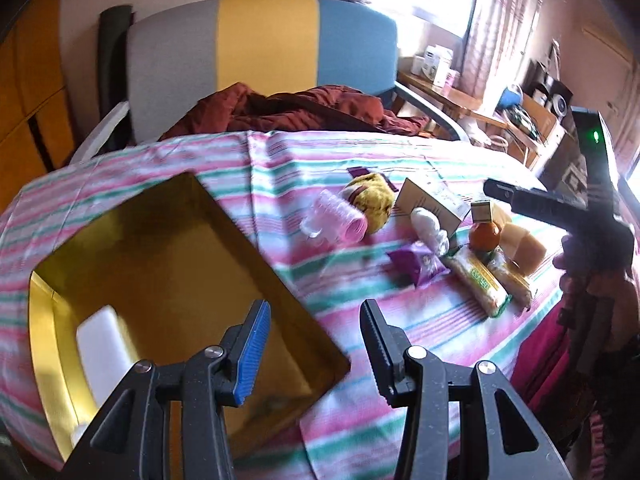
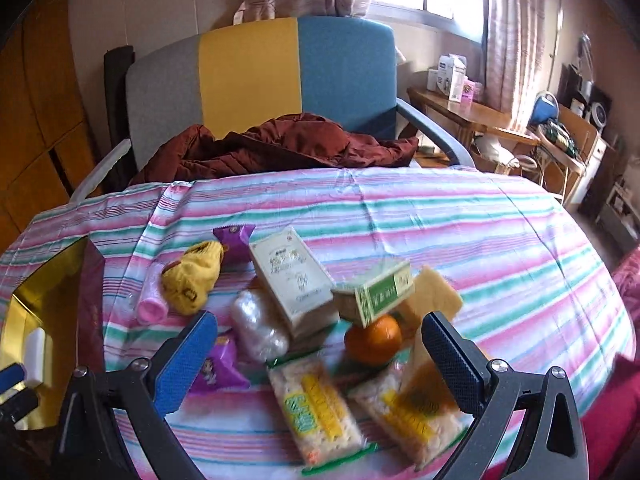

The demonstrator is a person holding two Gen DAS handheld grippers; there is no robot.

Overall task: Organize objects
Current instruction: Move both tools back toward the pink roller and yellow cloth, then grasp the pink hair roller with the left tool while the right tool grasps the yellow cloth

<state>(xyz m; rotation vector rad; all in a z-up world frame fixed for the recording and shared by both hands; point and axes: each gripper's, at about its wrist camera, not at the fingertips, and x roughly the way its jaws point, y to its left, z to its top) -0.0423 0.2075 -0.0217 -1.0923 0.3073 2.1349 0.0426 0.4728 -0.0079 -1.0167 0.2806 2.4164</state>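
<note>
- Left gripper (image 1: 314, 346) hangs over the near corner of the gold box (image 1: 168, 264); jaws partly apart, nothing between them, one pad blue and ribbed, the other black and toothed.
- Right gripper (image 2: 320, 356) jaws wide apart, empty, above the pile; in the left wrist view only its dark body shows at the right edge, hand behind it too dark to read.
- Gold box is open-topped, shiny foil-like inside, rectangular, long axis running away to the upper left; its near end is hidden by the left gripper. In the right wrist view it is cut off at the left edge.
- White block (image 1: 102, 344) lies inside the box, blurred, material unclear.
- Pile on the striped cloth (image 2: 460, 240), right of the box: pink ribbed hair roller (image 1: 342, 222) on its side, yellow knit item (image 2: 194, 282) crumpled, purple foil sachet (image 2: 218, 368) partly behind the blue pad, clear wrapped bundle (image 2: 260, 330), contents unclear.
- Beige carton (image 2: 294, 280) tilted, long axis toward the chair; green-label box (image 2: 378, 290) rests on the orange (image 2: 374, 340).
- Two clear cracker packs (image 2: 314, 408) lie flat, long axes toward the camera; print unreadable.
- Yellow sponge (image 2: 434, 300) partly hidden behind the boxes.
- Red quilted jacket (image 2: 280, 144) on the tricolour chair (image 2: 248, 72).
</note>
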